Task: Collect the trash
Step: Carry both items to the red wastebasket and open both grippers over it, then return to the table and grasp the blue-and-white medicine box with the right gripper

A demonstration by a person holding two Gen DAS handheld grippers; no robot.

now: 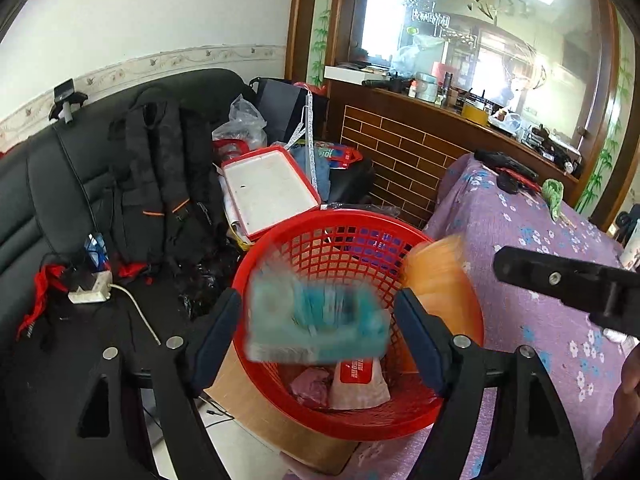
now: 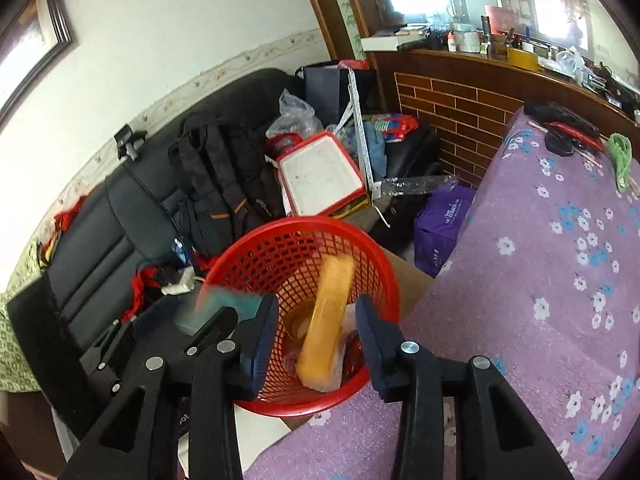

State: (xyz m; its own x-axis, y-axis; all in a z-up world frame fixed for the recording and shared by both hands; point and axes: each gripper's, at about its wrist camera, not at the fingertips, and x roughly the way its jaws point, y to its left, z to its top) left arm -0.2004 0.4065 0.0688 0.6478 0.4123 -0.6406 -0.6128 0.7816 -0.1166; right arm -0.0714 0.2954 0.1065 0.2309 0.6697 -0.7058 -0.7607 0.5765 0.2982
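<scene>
Purple floral cloth (image 2: 540, 280), red basket (image 2: 256, 240) w/ orange pack (image 2: 324, 320) (left view: blurred teal pack (image 1: 316, 320))

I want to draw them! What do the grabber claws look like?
The left gripper and right gripper look alike: black angular plastic arms with triangular cut-outs, round silver bolts at the joints, and flat dark blue finger pads. No cables or sleeves show.

A red lattice plastic basket (image 1: 344, 248) stands beside the purple flowered table. A blurred teal-and-white packet (image 1: 316, 324) is over its near rim. A blurred orange pack (image 2: 330, 316) slants inside. A red-and-white wrapper (image 1: 358, 384) and pink crumpled scrap (image 1: 310, 386) lie at the bottom.
</scene>
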